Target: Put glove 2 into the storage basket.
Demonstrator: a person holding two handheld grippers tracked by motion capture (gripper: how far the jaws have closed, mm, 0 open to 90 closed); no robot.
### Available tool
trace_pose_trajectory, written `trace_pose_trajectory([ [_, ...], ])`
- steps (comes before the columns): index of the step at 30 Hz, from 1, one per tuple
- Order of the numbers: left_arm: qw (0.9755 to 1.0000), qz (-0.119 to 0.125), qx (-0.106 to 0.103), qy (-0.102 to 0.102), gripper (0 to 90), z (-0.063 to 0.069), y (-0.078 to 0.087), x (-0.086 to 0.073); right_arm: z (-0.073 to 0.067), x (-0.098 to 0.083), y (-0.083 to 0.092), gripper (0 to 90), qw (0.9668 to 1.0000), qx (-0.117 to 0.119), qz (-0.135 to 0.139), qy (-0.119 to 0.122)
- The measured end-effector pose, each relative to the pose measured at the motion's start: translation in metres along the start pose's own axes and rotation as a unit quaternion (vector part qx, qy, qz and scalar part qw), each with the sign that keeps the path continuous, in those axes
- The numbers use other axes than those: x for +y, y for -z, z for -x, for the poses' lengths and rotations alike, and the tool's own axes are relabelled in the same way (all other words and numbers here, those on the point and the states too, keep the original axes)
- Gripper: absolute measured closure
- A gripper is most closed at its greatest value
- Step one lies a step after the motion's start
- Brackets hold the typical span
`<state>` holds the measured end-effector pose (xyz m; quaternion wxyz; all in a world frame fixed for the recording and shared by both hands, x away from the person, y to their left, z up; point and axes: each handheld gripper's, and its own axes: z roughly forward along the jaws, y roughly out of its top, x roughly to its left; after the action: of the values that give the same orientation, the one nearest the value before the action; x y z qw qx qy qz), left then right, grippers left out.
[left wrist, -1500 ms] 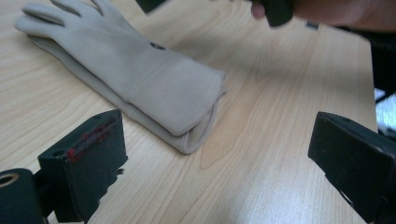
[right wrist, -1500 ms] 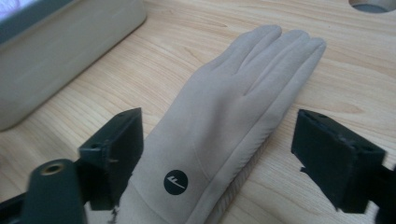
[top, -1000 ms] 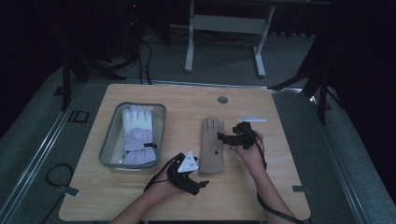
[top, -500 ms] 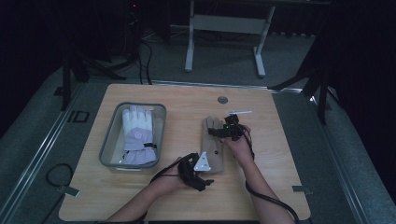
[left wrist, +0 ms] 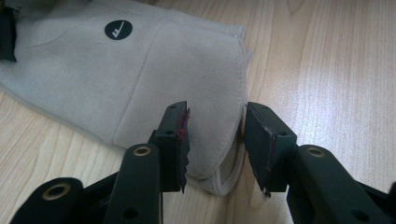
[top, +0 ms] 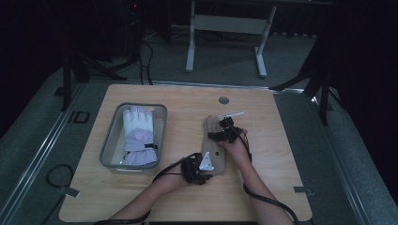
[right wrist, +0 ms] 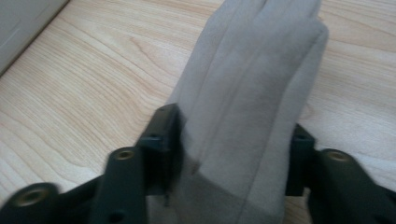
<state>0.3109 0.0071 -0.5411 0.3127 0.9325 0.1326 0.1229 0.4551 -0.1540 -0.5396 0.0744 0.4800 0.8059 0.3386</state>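
A beige suede glove [top: 213, 145] lies flat on the wooden table, fingers pointing away from me. My left gripper [top: 202, 171] is at its cuff. In the left gripper view its jaws [left wrist: 215, 112] have just been closing and straddle the cuff corner [left wrist: 210, 140]; the fabric still lies flat, with the hem at the right-hand pad. My right gripper [top: 223, 131] is over the glove's fingers. Its jaws [right wrist: 232, 121] have just been closing too, and both pads press the sides of the fingers [right wrist: 257, 60], which rise in a ridge between them.
A grey bin [top: 109, 140] at the left holds a white and lavender glove [top: 137, 133]; its corner [right wrist: 18, 23] shows in the right gripper view. A round hole [top: 224, 100] and a small white strip [top: 233, 114] lie beyond the beige glove. Bare wood surrounds it.
My right hand came in from the right onto the glove's fingers. My left hand slid right to the cuff. Both hands sit closer to the glove than before.
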Motion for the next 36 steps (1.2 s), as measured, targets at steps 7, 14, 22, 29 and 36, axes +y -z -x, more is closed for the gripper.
trace_pose_trajectory([
  [7,0.9994,-0.006,0.032,-0.01,79.7,0.003,-0.001,0.002,0.0,-0.003,0.0,62.0,0.9998,0.009,0.012,-0.01],
  [14,0.9994,0.007,0.033,0.002,83.8,0.002,0.007,0.003,-0.004,-0.002,0.005,68.7,0.9996,0.004,0.025,-0.009],
  [22,0.9993,0.014,0.034,-0.001,84.2,0.003,0.024,0.01,-0.008,0.006,0.015,70.1,0.9993,0.022,0.028,-0.006],
  [29,0.9991,0.017,0.039,-0.003,84.2,0.001,0.047,0.014,-0.021,0.021,0.033,70.1,0.998,0.037,0.05,0.005],
  [36,0.9984,0.008,0.056,-0.005,84.2,-0.001,0.07,0.014,-0.044,0.039,0.043,70.1,0.9971,0.033,0.06,0.033],
])
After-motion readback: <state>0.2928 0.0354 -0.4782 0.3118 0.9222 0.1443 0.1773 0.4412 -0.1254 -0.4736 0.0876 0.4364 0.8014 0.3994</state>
